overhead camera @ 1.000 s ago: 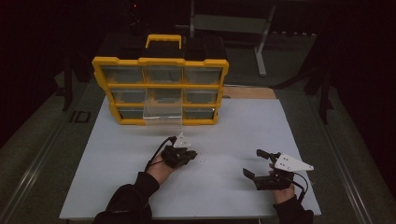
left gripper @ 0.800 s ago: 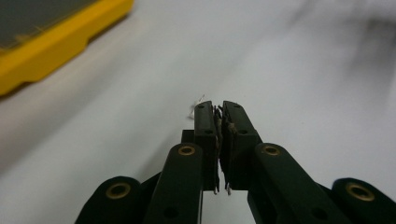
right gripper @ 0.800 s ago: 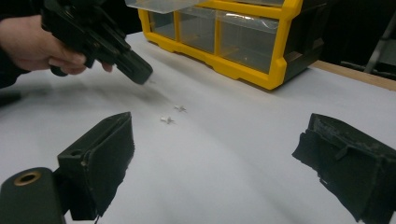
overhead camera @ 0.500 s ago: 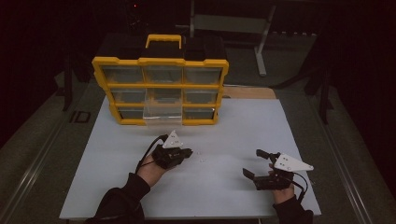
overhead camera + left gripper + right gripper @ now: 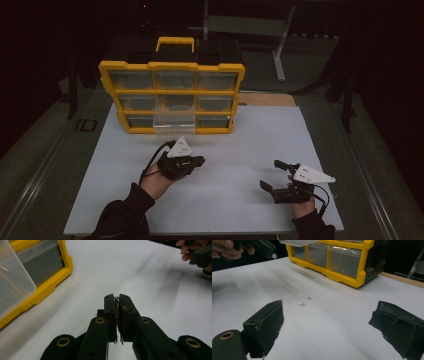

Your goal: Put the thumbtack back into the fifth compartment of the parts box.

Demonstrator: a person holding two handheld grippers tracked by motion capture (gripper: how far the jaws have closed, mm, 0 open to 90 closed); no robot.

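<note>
A yellow drawer organizer (image 5: 172,65) stands at the back of the white board, with one clear drawer (image 5: 172,123) pulled out of its bottom row. Two tiny white parts (image 5: 215,168) lie on the board in front of it, also seen as white parts (image 5: 301,304) ahead of my right jaws. My left gripper (image 5: 200,161) hovers just left of them, jaws shut; in the left gripper view my left gripper (image 5: 117,298) shows a thin pale sliver in the seam that I cannot identify. My right gripper (image 5: 273,175) rests near the front right, wide open and empty (image 5: 327,322).
The white board (image 5: 260,130) lies on a grey table with dark surroundings. The organizer's yellow frame (image 5: 47,290) and clear drawer (image 5: 12,282) sit close to my left gripper's left. A metal stand (image 5: 280,45) is behind the organizer.
My left gripper has risen off the board and drifted a little left, jaws staying shut. The right gripper has stayed put and open.
</note>
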